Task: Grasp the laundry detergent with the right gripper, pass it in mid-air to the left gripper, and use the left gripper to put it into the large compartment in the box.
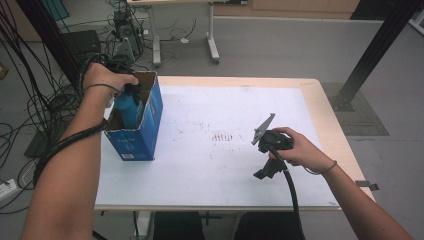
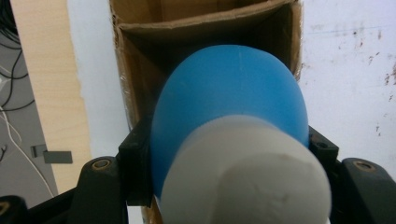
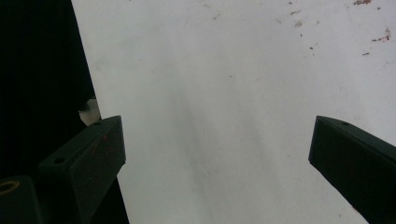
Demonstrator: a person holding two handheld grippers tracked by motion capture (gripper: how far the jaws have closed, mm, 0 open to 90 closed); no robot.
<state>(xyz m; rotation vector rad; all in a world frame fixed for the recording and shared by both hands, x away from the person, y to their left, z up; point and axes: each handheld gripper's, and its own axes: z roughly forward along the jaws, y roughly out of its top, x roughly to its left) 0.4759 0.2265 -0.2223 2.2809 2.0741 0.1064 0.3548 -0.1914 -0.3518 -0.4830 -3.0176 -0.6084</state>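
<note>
A blue bottle [image 1: 127, 107] with a white cap [image 2: 247, 177] stands upright and partly inside an open blue cardboard box [image 1: 142, 135] at the table's left edge. My left gripper [image 1: 131, 92] is shut on the bottle near its top and points down into the box. In the left gripper view the bottle [image 2: 229, 93] sits between the two black jaws, with the box's brown inner walls [image 2: 135, 88] around and beyond it. My right gripper [image 1: 264, 172] hovers near the table's front right, jaws open. In the right gripper view it [image 3: 217, 158] has nothing between its fingers above the white mat [image 3: 224, 70].
A white mat [image 1: 225, 150] with small dark stains covers most of the wooden table [image 1: 325, 115]. Cables [image 1: 30, 115] lie on the floor at the left. A desk frame [image 1: 212, 45] stands behind and a black post [image 1: 375, 50] at the right.
</note>
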